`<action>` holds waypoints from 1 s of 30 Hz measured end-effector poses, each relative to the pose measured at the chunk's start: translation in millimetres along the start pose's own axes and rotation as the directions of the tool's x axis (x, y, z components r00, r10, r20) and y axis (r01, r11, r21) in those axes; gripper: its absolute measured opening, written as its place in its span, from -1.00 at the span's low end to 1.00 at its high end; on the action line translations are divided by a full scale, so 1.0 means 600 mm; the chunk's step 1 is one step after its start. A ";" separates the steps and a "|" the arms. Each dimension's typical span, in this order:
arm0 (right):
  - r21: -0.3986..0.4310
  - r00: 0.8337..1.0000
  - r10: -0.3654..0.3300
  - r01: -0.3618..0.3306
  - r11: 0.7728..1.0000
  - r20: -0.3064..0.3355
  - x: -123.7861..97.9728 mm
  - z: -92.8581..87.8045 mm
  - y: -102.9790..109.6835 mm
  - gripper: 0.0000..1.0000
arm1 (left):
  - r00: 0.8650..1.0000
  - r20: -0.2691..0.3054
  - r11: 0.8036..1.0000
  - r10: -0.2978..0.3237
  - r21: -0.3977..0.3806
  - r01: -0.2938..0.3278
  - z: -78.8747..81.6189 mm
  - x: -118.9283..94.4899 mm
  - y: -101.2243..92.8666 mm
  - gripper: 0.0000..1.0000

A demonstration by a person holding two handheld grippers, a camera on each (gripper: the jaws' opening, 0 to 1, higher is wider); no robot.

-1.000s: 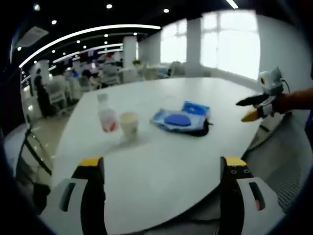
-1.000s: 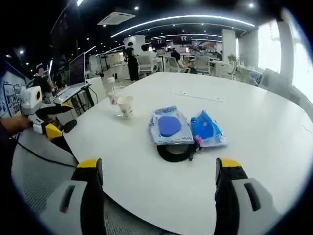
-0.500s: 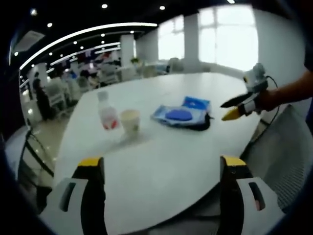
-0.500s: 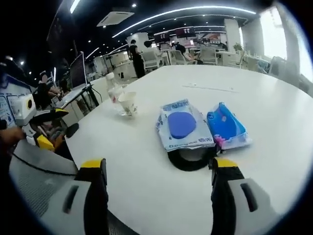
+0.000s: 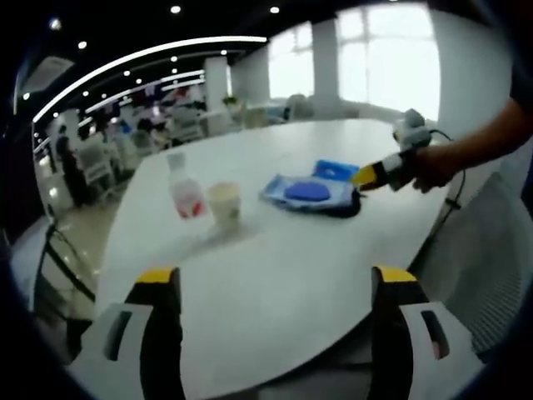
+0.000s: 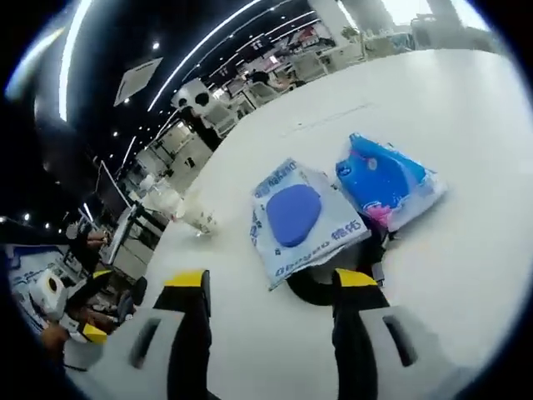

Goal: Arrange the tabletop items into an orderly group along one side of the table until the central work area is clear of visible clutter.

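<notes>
The right tongs point(image 6: 271, 287) had closed in on the wipes pack point(image 6: 301, 218), jaws spread. The left tongs point(image 5: 271, 283) hovered spread over the table point(image 5: 275, 275).

Both tongs gape open, left tongs point(image 5: 275, 283) low, right tongs point(image 6: 268, 283) reaching forward.

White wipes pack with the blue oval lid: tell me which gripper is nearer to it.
Right. The right gripper has its open fingers right at the near edge of the white wipes pack with the blue oval lid. The left gripper hangs back at the white table's near edge.
</notes>
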State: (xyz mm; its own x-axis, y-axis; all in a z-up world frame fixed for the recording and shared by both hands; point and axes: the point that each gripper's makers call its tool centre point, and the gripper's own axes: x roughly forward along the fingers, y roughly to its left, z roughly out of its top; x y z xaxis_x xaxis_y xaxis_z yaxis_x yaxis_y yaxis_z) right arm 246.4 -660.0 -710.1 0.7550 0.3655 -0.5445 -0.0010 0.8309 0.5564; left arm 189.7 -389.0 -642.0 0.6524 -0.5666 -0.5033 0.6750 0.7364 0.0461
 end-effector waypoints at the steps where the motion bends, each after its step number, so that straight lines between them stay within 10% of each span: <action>1: 0.024 1.000 -0.002 0.002 1.000 -0.004 0.003 0.000 -0.003 0.08 | 1.000 0.000 1.000 -0.001 0.004 0.001 0.000 0.000 -0.001 0.78; 13: 0.332 0.997 -0.061 0.040 0.942 0.051 0.033 0.024 -0.036 -0.20 | 1.000 0.003 1.000 -0.010 0.029 0.010 0.003 -0.001 -0.005 0.58; 20: 0.488 0.991 -0.115 0.069 0.870 0.065 0.050 0.032 -0.055 -0.41 | 1.000 0.008 0.999 -0.007 0.042 0.006 0.007 -0.003 -0.005 0.46; 30: 0.504 0.986 -0.159 0.109 0.857 0.057 0.048 0.028 -0.061 -0.90 | 1.000 -0.012 0.998 -0.021 0.057 0.021 0.002 -0.002 -0.007 0.34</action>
State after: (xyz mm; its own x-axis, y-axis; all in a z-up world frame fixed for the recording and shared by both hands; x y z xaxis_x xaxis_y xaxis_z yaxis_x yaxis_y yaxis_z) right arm 279.1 -686.9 -735.5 0.7817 0.2042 -0.5893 0.4119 0.5404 0.7337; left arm 186.5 -391.9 -640.7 0.6342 -0.5774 -0.5142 0.7074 0.7018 0.0844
